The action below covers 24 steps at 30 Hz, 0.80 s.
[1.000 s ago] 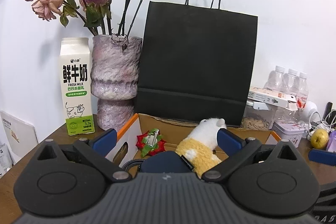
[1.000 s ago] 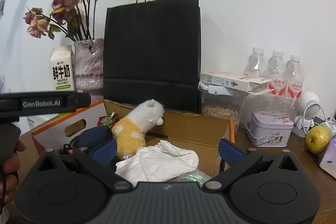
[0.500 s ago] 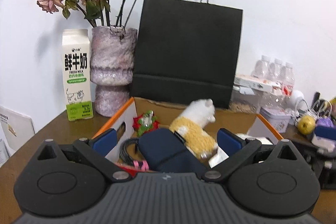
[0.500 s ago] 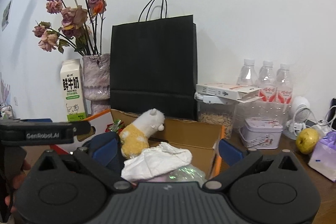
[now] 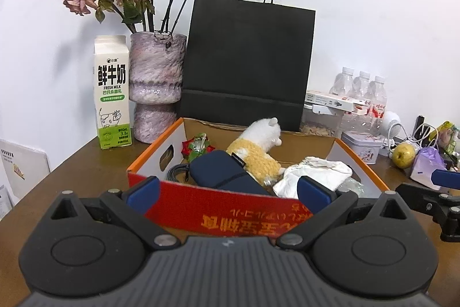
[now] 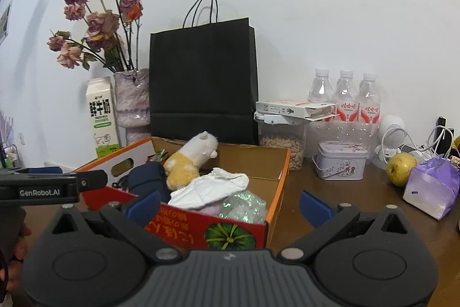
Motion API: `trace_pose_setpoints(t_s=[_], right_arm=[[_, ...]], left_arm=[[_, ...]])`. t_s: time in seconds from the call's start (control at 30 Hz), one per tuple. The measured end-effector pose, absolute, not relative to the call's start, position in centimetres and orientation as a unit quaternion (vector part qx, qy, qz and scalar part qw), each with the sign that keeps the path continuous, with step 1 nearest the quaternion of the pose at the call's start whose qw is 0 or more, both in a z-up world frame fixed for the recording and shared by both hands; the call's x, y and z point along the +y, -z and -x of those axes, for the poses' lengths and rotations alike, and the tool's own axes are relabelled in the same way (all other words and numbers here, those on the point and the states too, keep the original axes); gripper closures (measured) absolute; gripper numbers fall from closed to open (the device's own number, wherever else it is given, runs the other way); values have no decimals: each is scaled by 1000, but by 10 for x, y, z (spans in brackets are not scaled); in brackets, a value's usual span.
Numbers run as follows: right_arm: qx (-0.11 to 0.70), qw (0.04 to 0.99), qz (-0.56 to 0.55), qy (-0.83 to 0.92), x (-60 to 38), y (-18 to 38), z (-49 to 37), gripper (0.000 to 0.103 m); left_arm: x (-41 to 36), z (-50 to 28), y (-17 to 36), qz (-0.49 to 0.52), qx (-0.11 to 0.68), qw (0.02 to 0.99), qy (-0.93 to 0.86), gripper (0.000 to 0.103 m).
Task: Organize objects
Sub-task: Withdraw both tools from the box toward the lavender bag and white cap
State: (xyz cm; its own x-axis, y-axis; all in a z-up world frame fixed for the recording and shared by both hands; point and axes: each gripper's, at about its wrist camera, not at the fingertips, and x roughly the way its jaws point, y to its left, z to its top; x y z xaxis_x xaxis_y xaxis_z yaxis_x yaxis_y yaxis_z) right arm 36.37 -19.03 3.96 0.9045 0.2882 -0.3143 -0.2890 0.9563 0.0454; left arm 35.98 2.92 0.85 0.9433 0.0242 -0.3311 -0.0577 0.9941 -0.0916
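Sitting on the counter (image 5: 86,163) left of centre is the milk carton (image 5: 111,92), then the cardboard box (image 5: 230,209) mid-frame holding a navy pouch (image 5: 221,173) and plush toy (image 5: 258,146), with the left gripper (image 5: 227,190) and right gripper (image 6: 230,205) fingers both spread wide, empty.
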Motion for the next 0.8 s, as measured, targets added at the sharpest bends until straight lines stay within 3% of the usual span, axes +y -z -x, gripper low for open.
trace_pose_setpoints(t_s=[0.8], right_arm=[[247, 959, 28, -133, -214, 6, -280, 0]], left_arm=[[-8, -269, 18, 28, 246, 968, 36, 0]])
